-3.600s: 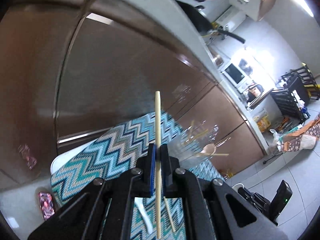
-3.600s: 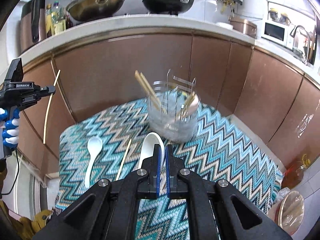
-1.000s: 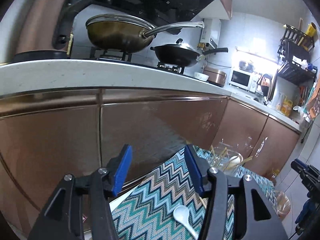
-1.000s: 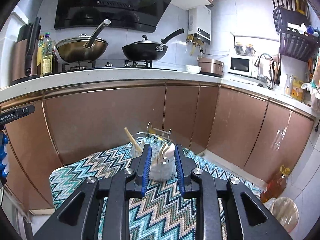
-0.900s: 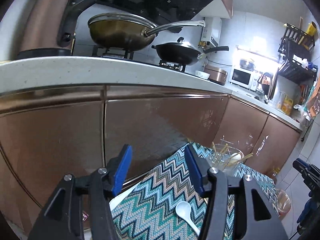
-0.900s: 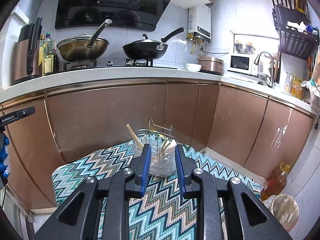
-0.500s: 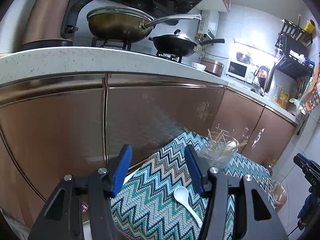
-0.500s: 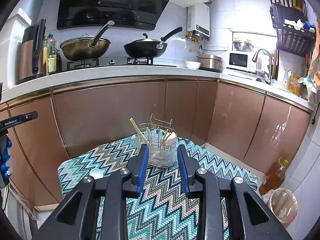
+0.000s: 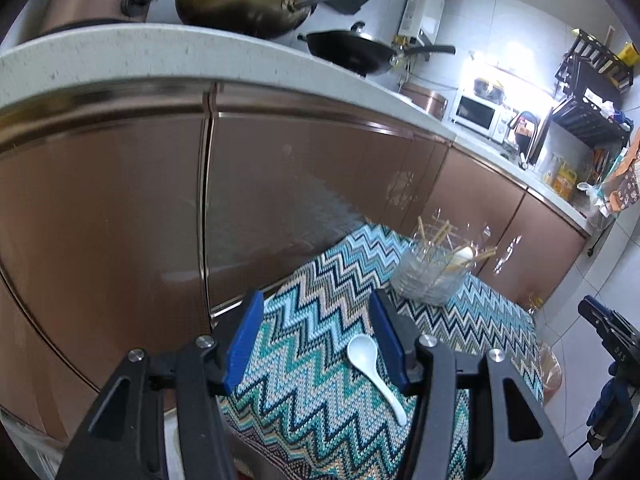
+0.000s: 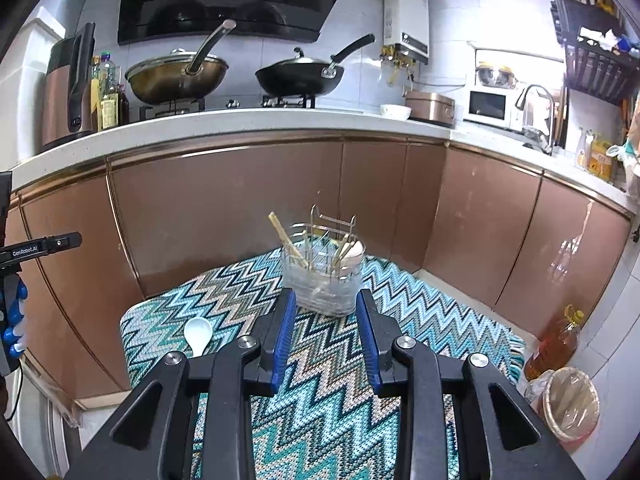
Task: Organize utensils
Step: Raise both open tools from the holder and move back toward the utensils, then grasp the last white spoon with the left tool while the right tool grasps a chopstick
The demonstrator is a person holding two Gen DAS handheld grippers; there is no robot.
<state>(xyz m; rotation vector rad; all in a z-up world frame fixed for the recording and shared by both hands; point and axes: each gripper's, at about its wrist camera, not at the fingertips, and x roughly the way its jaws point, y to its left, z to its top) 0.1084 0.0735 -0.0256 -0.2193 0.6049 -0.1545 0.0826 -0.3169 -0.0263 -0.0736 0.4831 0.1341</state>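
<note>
While caddy (image 10: 325,280) holds chopsticks (image 10: 285,238), spoon (image 10: 354,252)

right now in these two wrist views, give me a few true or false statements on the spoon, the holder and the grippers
1. A white spoon lies on the zigzag cloth. True.
2. The left gripper grips a chopstick. False: nothing is between its open jaws.
3. The utensil holder has chopsticks in it. True.
4. The right gripper is clamped on the holder. False: its jaws are open and empty, short of it.
</note>
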